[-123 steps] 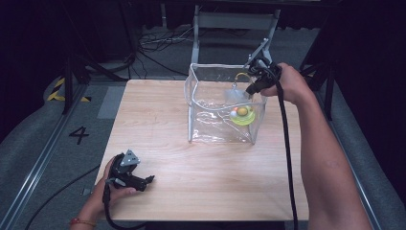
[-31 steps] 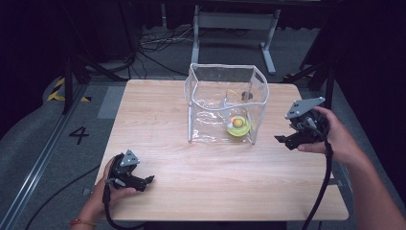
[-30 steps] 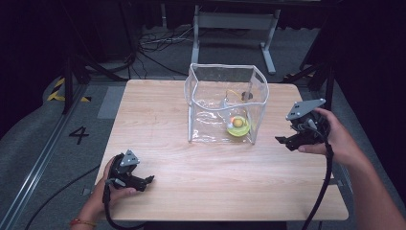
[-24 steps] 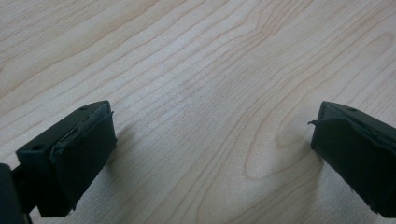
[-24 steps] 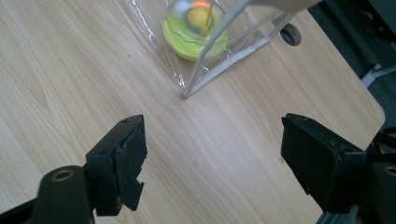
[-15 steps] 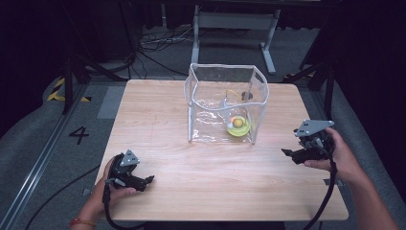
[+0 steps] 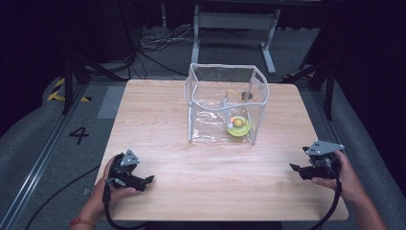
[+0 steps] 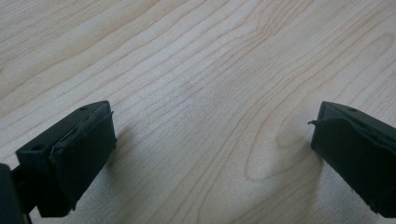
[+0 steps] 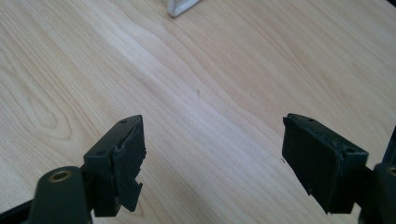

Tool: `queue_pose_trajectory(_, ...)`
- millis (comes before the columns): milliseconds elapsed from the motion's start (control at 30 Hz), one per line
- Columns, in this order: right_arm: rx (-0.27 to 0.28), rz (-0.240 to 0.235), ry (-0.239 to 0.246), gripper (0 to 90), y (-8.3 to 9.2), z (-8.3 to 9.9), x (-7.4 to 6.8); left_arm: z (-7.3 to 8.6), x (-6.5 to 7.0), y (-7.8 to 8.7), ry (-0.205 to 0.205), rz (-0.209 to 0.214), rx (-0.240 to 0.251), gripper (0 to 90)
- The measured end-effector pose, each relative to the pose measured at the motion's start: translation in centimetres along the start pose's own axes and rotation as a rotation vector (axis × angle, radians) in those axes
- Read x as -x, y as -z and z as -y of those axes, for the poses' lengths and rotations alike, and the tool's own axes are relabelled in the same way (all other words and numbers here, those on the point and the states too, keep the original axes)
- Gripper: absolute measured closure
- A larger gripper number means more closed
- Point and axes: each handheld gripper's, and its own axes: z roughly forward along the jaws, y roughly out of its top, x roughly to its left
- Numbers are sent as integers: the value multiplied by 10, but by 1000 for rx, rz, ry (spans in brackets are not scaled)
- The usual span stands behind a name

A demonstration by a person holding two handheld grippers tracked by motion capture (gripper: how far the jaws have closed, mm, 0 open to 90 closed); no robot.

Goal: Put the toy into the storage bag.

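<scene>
The small things inside my clear box (image 7: pixel 225 103), at the picture's middle, are hard to make out. My 2 claws, left (image 7: pixel 146 181) and right (image 7: pixel 293 168), sit spread wide and empty low on the wooden table (image 7: pixel 215 182), dark room behind.

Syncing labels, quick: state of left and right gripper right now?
Left gripper: open, holding nothing, low over the table.
Right gripper: open, holding nothing.

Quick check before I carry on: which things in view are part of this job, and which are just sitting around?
Part of the job:
- clear bag
- yellow-green item inside it
- left tongs, open
- right tongs, open

Just lying about:
- wooden table
- floor cables
- metal stand behind
</scene>
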Motion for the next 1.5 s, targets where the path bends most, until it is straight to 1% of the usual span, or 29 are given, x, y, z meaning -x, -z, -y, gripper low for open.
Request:
queue_pose_trajectory(33, 0, 0, 0, 216, 0, 0, 0, 0, 0, 0, 0, 0, 0, 2)
queue_pose_trajectory(67, -1, 3, -12, 216, -1, 4, 0, 0, 0, 0, 0, -1, 2, 2)
queue_pose_trajectory(100, 18, 0, -37, 216, -1, 14, 0, 0, 0, 0, 0, -1, 3, 2)
queue_pose_trajectory(133, 18, 0, -37, 216, -1, 14, 0, 0, 0, 0, 0, -1, 3, 2)
queue_pose_trajectory(267, 45, -6, -71, 209, -4, 32, -2, 0, 0, 0, 0, 0, 0, 2)
queue_pose_trajectory(300, 42, -7, -78, 208, -4, 35, -2, 0, 0, 0, 1, -1, 3, 2)
queue_pose_trajectory(333, 51, -12, -98, 208, -6, 40, -2, 0, 0, 0, 0, 0, 0, 2)
queue_pose_trajectory(367, 48, -17, -105, 207, -7, 44, -2, 0, 0, 0, 0, -1, 3, 2)
queue_pose_trajectory(400, 40, -14, -113, 202, -8, 47, -1, 0, 0, 0, 0, 0, 0, 2)
queue_pose_trajectory(467, 54, -5, -151, 199, -9, 53, 0, 0, 0, 0, 0, -1, 3, 2)
queue_pose_trajectory(533, 61, 5, -170, 199, -11, 58, 0, 0, 0, 0, 0, -1, 2, 2)
queue_pose_trajectory(600, 72, 2, -194, 199, -13, 63, 0, 0, 0, 0, 1, 0, 3, 2)
queue_pose_trajectory(667, 72, 6, -202, 201, -15, 66, -1, 0, 0, 0, 0, 0, 1, 2)
queue_pose_trajectory(700, 81, -2, -220, 202, -17, 68, -1, 0, 0, 0, 4, -2, -1, 2)
queue_pose_trajectory(733, 72, 0, -222, 202, -19, 70, -2, 0, 0, 0, 5, -3, -1, 2)
queue_pose_trajectory(767, 69, 15, -216, 193, -23, 72, -5, 0, 0, 0, 2, -3, -1, 2)
queue_pose_trajectory(800, 91, 11, -240, 193, -24, 74, -6, 0, 0, 0, 1, -3, -1, 2)
queue_pose_trajectory(833, 106, 3, -253, 193, -26, 75, -6, 0, 0, 0, 3, -2, 0, 2)
queue_pose_trajectory(867, 114, -15, -280, 191, -27, 76, -6, 0, 0, 0, 4, -3, 0, 2)
queue_pose_trajectory(933, 102, -24, -307, 157, -29, 75, -4, -1, 0, 0, 16, -15, -3, 2)
queue_pose_trajectory(967, 95, -21, -318, 147, -30, 75, -4, -1, 0, -1, 16, -36, 1, 2)
queue_pose_trajectory(1067, 95, -19, -321, 145, -30, 75, -4, -2, 0, -1, 19, -42, 4, 2)
queue_pose_trajectory(1133, 93, -8, -331, 135, -30, 74, -5, -1, 0, -1, 26, -38, 1, 2)
queue_pose_trajectory(1167, 87, 8, -341, 114, -31, 73, -6, -1, 0, -1, 26, -39, 1, 1)
queue_pose_trajectory(1200, 87, 8, -341, 114, -31, 73, -6, -2, 0, -1, 25, -41, 1, 1)
queue_pose_trajectory(1233, 75, 30, -358, 64, -32, 73, -7, -1, 0, -1, 26, -40, 1, 1)
queue_pose_trajectory(1267, 75, 30, -358, 64, -32, 73, -7, -1, 0, -1, 26, -40, 1, 1)
queue_pose_trajectory(1333, 59, 35, -381, 30, -33, 72, -5, -1, 0, -1, 26, -40, 1, 1)
queue_pose_trajectory(1500, 53, 43, -386, 20, -33, 72, -5, -1, 0, -1, 27, -40, 1, 1)
